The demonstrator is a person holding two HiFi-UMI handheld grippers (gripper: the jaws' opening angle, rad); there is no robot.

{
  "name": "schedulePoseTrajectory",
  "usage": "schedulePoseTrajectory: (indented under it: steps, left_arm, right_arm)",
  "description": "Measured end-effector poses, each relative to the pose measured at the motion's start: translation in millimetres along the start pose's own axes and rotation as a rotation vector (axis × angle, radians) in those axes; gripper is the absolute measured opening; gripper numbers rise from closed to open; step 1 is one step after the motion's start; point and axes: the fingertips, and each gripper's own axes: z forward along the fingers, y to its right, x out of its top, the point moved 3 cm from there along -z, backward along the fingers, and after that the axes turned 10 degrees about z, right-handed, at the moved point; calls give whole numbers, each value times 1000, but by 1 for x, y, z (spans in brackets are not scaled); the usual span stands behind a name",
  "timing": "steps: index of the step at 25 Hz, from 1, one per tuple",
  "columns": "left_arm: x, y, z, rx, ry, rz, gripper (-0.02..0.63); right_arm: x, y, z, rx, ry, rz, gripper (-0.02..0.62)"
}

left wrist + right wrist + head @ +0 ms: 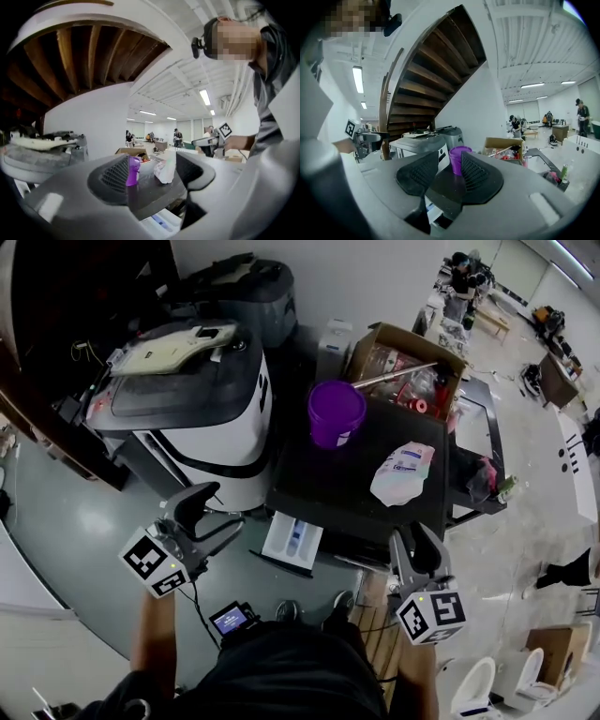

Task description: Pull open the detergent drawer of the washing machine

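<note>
The detergent drawer (292, 540) stands pulled out of the front of the washing machine (349, 486), at the left end of that front and just under the dark top. In the head view its long axis runs from about 1 o'clock, where it enters the machine, to about 7 o'clock, where its free end points toward the person. It lies roughly level over the floor. The drawer is a white oblong tray, open on top, with a blue part inside.

On the machine's top a purple cup (336, 412) stands at 12 o'clock from the drawer. A crumpled plastic bag (403, 472) lies at 4 o'clock from the cup, and an open cardboard box (405, 345) sits behind both.

The left hand-held gripper (219, 512) is at 9 o'clock from the drawer, near it but apart. Its jaws stand wide apart with nothing between them. The right hand-held gripper (416, 551) is at 3 o'clock from the drawer, well apart from it. Its jaws are also parted, by a narrower gap, and hold nothing.
</note>
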Motion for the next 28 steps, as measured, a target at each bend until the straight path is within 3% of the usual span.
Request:
schedulePoseTrajectory:
  steps: [3,6,10,14,28]
  left_arm:
    - [21,6,11,30,-18,154,362]
    - [44,13,21,29,4,226,345]
    - [60,27,30,14,-34,225,344]
    - [67,32,37,16,-13,247,344]
    - [61,29,40,19,10,205,344]
  right_arm:
    - [13,-7,-3,-2,32,-29,149]
    - [24,-11,-5,-24,49,-66,149]
    - [32,-12,-11,-63,64,-107,149]
    - [39,-12,-14,-81,76,-121,149]
    - [43,-16,-6,-76,65,-132,149]
